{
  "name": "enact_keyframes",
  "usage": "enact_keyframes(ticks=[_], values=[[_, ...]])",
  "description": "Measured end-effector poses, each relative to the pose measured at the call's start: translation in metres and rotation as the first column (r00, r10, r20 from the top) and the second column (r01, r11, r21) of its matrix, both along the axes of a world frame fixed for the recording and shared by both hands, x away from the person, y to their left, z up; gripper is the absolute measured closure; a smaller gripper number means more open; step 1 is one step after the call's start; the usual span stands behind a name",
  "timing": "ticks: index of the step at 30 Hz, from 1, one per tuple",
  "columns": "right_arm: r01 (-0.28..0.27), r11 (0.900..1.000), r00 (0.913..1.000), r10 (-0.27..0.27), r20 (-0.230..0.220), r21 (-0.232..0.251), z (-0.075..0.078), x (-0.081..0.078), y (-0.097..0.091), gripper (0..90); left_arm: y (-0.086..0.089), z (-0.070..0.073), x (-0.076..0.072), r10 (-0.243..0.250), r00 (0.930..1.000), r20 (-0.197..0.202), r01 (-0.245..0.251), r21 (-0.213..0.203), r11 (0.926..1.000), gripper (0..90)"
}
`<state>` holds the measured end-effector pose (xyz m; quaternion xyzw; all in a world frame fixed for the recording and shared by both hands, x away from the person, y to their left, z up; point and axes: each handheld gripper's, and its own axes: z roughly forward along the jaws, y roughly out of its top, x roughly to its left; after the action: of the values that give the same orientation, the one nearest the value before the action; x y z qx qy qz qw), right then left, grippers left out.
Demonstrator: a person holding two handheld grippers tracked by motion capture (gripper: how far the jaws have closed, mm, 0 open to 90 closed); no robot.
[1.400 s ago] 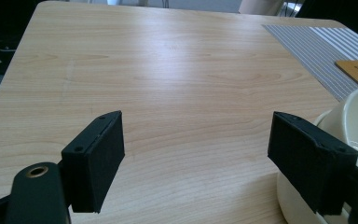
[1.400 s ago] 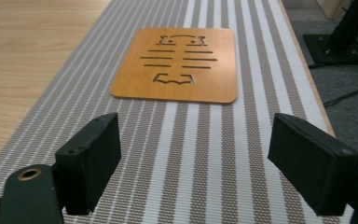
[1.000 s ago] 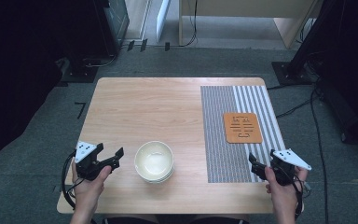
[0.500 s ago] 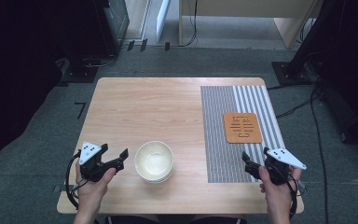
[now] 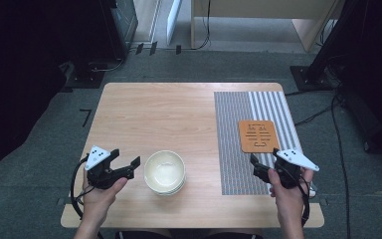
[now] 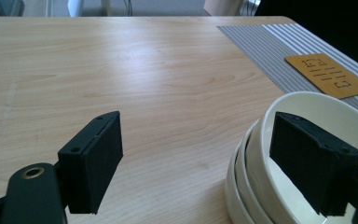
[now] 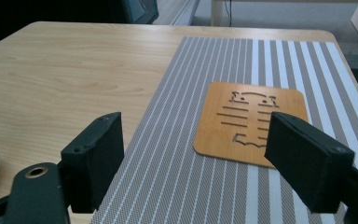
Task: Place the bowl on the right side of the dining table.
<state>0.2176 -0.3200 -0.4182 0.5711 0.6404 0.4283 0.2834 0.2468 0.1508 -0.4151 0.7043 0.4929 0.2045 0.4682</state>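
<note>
— Gaping wide, the left gripper point(image 5: 127, 166) holds nothing; in its own view one jaw hangs over the rim of the stacked bowls point(image 6: 303, 158), the other over bare table point(image 5: 154, 114).

— And the right gripper point(image 5: 259, 169)?

— Equally wide, empty (above the striped placemat point(image 7: 205, 154)), just short of the wooden coaster point(image 7: 249, 119).

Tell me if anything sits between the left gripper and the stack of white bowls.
Nothing visible does. The left gripper, jaws open, is right beside the stack of white bowls, with bare table between them. In the left gripper view one jaw already overlaps the top bowl's rim.
</note>
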Motion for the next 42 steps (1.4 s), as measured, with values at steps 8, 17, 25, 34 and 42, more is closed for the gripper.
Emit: enact_keyframes(ticks=[8, 17, 25, 34, 42], values=[[-0.033, 0.9993, 0.9994, 0.033, 0.012, -0.019, 0.009, 0.009, 0.013, 19.3, 0.001, 0.010, 0.008, -0.007, 0.9999, 0.014, 0.007, 0.004, 1.0000, 16.9], [-0.058, 0.9981, 0.9981, 0.058, 0.018, -0.022, 0.010, 0.021, 0.024, 19.4, 0.000, 0.016, 0.009, 0.002, 0.9995, 0.032, -0.002, -0.015, 0.9999, 16.9], [-0.089, 0.9957, 0.9958, 0.090, 0.017, -0.025, 0.008, 0.032, 0.036, 19.4, -0.012, 0.016, 0.005, -0.028, 0.9988, 0.041, 0.028, -0.005, 0.9996, 17.0], [-0.148, 0.9890, 0.9889, 0.148, 0.012, 0.007, 0.003, 0.032, 0.059, 19.6, -0.023, 0.008, -0.002, -0.072, 0.9971, 0.025, 0.072, -0.015, 0.9973, 17.3], [-0.170, 0.9850, 0.9851, 0.169, 0.031, 0.028, 0.007, 0.026, 0.075, 19.8, -0.031, 0.001, -0.003, -0.094, 0.9955, 0.004, 0.094, 0.009, 0.9955, 18.4]])
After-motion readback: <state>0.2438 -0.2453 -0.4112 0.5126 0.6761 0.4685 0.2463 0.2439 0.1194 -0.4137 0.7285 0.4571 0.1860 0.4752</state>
